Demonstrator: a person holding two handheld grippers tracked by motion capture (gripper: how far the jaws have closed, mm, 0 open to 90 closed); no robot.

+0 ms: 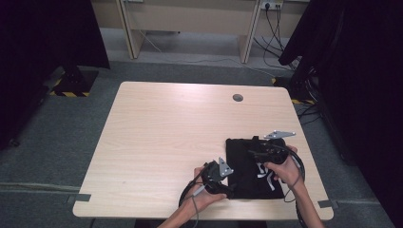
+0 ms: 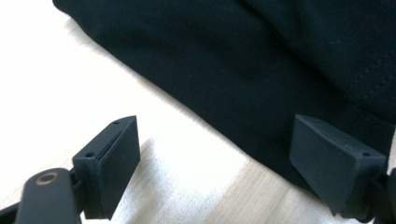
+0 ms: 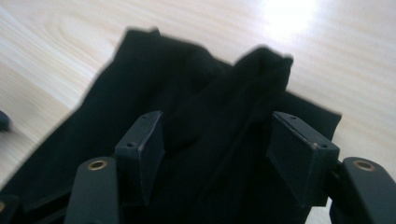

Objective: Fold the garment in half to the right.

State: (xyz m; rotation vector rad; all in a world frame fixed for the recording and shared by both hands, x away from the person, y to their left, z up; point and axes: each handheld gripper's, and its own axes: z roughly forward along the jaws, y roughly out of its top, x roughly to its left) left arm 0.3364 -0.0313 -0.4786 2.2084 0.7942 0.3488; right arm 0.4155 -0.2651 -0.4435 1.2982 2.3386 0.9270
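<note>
Now your open left gripper (image 1: pixel 227 187) sits at the lower left corner of the black cloth (image 1: pixel 247 166), nearer than your open right gripper (image 1: pixel 254 153) up top.

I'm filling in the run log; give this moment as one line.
left gripper: open, at black cloth edge | right gripper: open over raised fold | cloth: folded, near-right on table

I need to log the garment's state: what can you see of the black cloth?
The black cloth lies folded into a rough rectangle on the table's near right part. It looks soft and matte, with a white print and a raised fold on top. The left gripper is open at its near edge, the right gripper open over its fold.
</note>
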